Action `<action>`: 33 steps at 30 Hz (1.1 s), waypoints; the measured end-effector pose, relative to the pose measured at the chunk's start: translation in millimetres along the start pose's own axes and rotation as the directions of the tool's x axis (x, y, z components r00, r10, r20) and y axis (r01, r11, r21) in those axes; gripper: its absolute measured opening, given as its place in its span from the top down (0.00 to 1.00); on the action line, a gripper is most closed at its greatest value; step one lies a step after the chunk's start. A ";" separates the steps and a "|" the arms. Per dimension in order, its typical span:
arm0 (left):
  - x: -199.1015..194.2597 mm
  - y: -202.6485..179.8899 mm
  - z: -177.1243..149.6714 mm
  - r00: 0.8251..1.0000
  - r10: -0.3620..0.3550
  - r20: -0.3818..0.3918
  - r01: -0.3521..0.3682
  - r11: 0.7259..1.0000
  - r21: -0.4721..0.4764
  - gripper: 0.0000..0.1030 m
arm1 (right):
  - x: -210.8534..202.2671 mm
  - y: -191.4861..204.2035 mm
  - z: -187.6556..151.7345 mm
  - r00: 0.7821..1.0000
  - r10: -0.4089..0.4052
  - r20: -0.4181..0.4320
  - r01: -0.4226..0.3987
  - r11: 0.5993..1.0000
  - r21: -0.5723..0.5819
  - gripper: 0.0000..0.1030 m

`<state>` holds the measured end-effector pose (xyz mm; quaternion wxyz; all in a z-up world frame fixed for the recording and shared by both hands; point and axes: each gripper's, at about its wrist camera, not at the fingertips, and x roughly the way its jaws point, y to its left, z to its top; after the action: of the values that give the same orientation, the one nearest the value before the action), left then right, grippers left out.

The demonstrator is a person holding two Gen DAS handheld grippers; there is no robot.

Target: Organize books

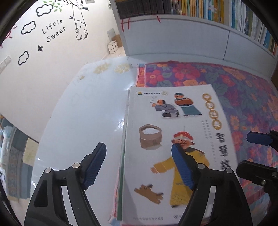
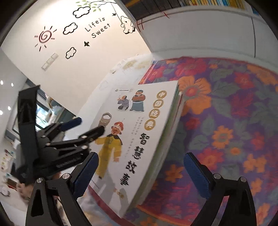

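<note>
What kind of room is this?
Probably a child's room or reading corner: a white bookshelf packed with colourful book spines, cartoon bear-and-cloud wall stickers, and an illustrated white picture book.

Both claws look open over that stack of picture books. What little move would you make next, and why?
Probably lift both away. The left gripper and right gripper stand open, gripping nothing, and the stack of books lies flat, half on the floral cloth, edges fairly even.

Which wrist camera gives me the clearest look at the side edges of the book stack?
The right wrist view: the book stack shows its layered page edges along the right side, over the floral cloth. The left wrist view shows mostly the top cover.
</note>
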<state>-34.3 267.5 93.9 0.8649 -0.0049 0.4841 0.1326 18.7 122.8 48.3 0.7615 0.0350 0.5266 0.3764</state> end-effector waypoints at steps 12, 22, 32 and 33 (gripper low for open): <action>-91.6 -48.6 -45.6 0.961 -0.152 0.232 0.182 0.976 -0.116 0.01 | -115.0 -5.4 -63.9 0.985 -0.092 0.142 0.100 0.994 -0.048 0.04; -111.6 -115.5 -97.2 0.950 -0.183 0.254 0.216 0.970 -0.111 0.01 | -166.6 -5.2 -129.7 0.881 -0.395 0.260 0.417 0.908 -0.034 0.04; -111.1 -150.8 -117.4 0.960 -0.141 0.240 0.167 0.982 -0.091 0.01 | -177.5 -24.9 -150.5 0.836 -0.474 0.275 0.498 0.867 -0.021 0.04; -111.3 -153.3 -116.8 0.960 -0.142 0.242 0.166 0.982 -0.085 0.01 | -177.5 -26.3 -151.9 0.837 -0.473 0.274 0.497 0.868 -0.020 0.04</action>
<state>-151.3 78.6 106.8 0.9224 -0.0720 0.3688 0.0896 -121.8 -56.5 106.8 0.8950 -0.0848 0.3961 0.1867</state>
